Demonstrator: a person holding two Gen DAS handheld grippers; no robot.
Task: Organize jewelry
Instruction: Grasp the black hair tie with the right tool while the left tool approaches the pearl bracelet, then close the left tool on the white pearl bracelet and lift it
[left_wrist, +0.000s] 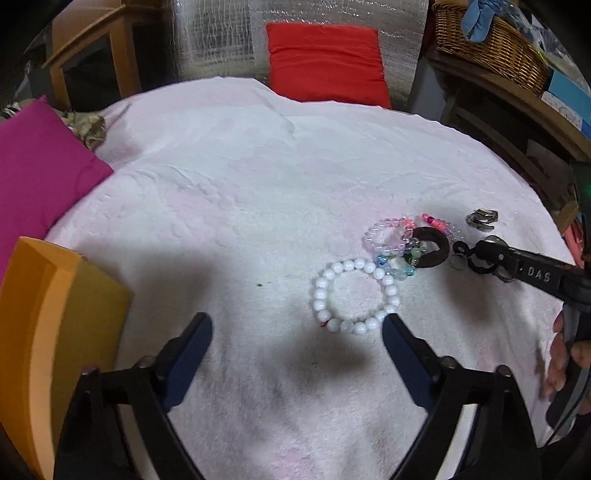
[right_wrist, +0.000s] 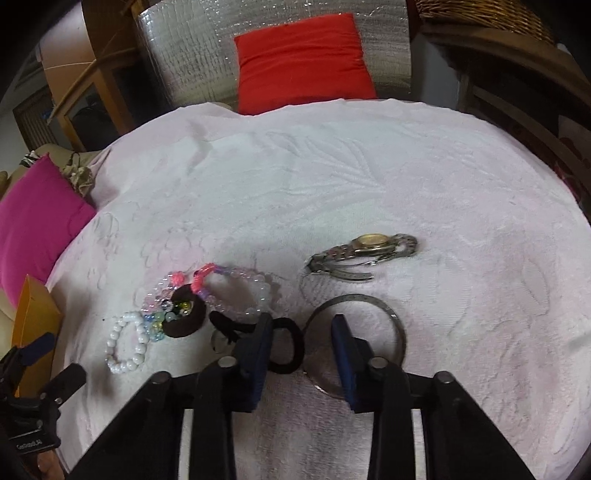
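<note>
A white bead bracelet (left_wrist: 354, 295) (right_wrist: 125, 347) lies on the pale pink towel (left_wrist: 240, 192), just ahead of my left gripper (left_wrist: 297, 325), which stands open and wide with nothing between its fingers. Beside it lie pink and coloured bead bracelets (left_wrist: 388, 236) and a brown ring-shaped hair band (right_wrist: 184, 325). My right gripper (right_wrist: 302, 319) stands narrowly open over a black hair tie (right_wrist: 286, 347). The tie and the left rim of a metal bangle (right_wrist: 399, 325) lie between its fingers, with a gap still showing at the right pad. A metal watch (right_wrist: 369, 247) rests beyond it.
An orange box (left_wrist: 55, 332) stands at the towel's left edge by my left gripper (right_wrist: 55, 358). A magenta cushion (left_wrist: 40, 177) lies far left and a red cushion (left_wrist: 325, 62) at the back. A wicker basket (left_wrist: 491, 48) and wooden shelves are on the right.
</note>
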